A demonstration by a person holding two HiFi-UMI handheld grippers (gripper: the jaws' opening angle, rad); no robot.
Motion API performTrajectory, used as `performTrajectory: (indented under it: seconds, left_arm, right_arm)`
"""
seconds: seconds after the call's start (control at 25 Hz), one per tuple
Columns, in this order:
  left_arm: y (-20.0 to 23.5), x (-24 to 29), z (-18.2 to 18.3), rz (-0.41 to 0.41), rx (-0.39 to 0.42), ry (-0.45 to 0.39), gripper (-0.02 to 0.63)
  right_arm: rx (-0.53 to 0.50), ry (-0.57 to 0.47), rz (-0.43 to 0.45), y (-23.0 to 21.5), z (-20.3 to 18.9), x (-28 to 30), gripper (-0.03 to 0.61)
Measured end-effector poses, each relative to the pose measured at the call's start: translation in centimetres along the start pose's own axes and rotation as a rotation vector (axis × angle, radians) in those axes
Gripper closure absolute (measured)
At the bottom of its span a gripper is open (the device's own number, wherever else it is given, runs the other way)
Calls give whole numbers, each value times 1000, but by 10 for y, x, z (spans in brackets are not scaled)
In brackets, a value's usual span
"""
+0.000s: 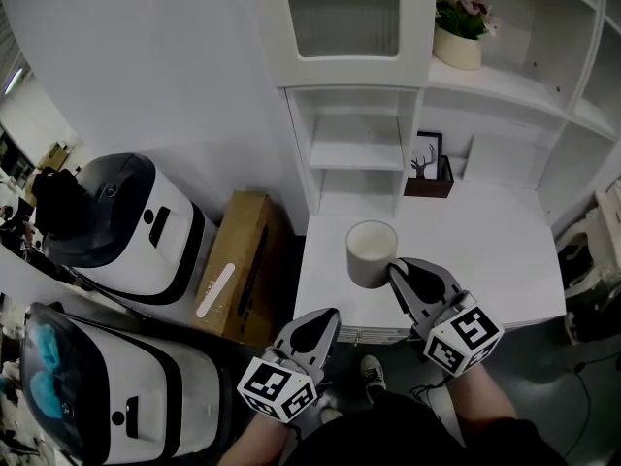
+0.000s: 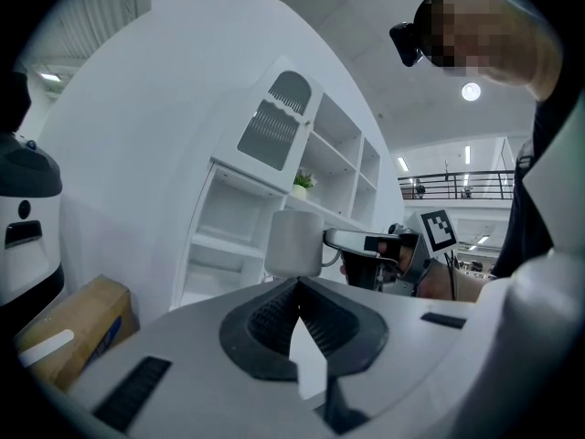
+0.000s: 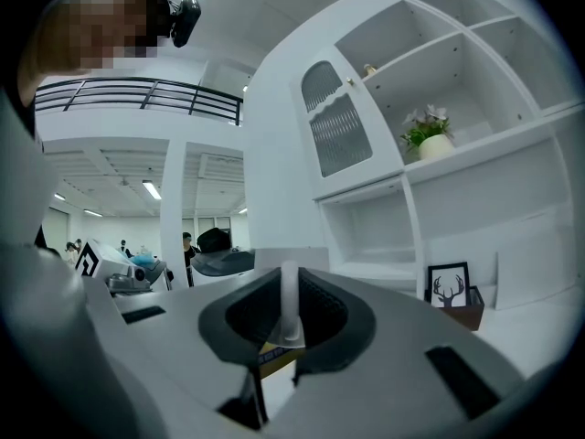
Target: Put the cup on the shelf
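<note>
My right gripper [image 1: 398,270] pinches the thin handle [image 3: 289,314] of the plain white cup [image 1: 370,252], which is upright on the white counter [image 1: 485,250] at frame centre. My left gripper [image 1: 325,320], at the bottom of the frame, has its fingers pressed together and empty.

The left claw [image 1: 312,326] and the right claw [image 1: 400,270] were alike: pale grey moulded shells that tapered to a point, each with a black teardrop inset on its upper face. Seen along their own jaws, each shell carried black ribbed pads [image 2: 272,317] set in a dark oval recess, with flat black slots [image 2: 132,391] out to the sides. Behind each claw sat a white cube [image 1: 278,388] printed with black square markers. The person wore dark trousers [image 1: 388,437], a dark top [image 2: 535,199] and pale lace-up shoes [image 1: 372,372], with a small black camera [image 3: 186,15] at the head
</note>
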State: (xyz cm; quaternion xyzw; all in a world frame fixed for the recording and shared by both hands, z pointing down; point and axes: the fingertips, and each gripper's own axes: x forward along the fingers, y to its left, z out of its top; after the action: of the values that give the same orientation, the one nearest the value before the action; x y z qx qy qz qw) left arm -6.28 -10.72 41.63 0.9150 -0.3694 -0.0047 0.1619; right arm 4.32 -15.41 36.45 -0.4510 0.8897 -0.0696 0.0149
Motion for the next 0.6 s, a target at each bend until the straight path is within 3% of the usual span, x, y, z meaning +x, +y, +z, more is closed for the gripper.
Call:
performTrajectory:
  seconds: [0.6]
  left_arm:
    - [33, 53, 10, 54, -5, 0, 609]
  right_arm:
    - [4, -4, 31, -57, 5, 47, 546]
